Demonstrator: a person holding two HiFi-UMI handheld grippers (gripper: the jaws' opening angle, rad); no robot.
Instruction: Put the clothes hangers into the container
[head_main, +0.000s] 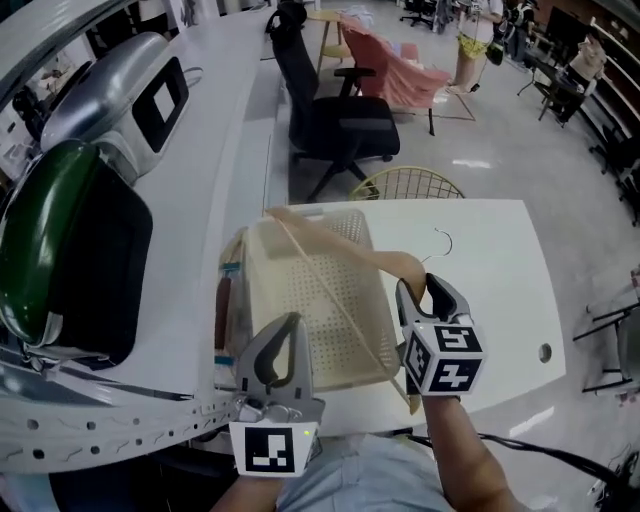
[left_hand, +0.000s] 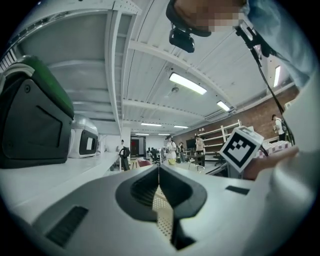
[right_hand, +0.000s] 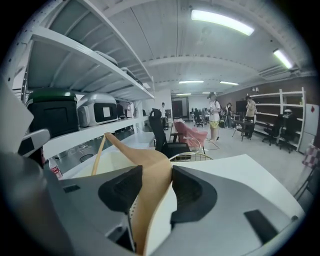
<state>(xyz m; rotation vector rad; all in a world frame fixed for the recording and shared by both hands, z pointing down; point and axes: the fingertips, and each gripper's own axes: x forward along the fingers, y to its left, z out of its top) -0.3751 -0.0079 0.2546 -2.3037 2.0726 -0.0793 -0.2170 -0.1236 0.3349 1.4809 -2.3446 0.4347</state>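
Right gripper (head_main: 418, 290) squeezes my wooden hanger (right_hand: 145, 160) (near its neck). Its long bar slants over the beige basket (head_main: 300, 290), which sits just left of it. My left gripper (head_main: 288, 325) is pinched shut.

The right claw (right_hand: 156, 195) is clamped on a wooden hanger (right_hand: 152, 172), with both pads pressing the hanger's broad shoulder. One arm of the hanger rises toward the upper left, and a thin bar (right_hand: 98, 154) slants down from its tip. Behind the hanger, a pale basket (right_hand: 117, 161) sits toward the tabletop's (right_hand: 240, 172) left edge. A black chair (right_hand: 162, 135) stands beyond the far edge.
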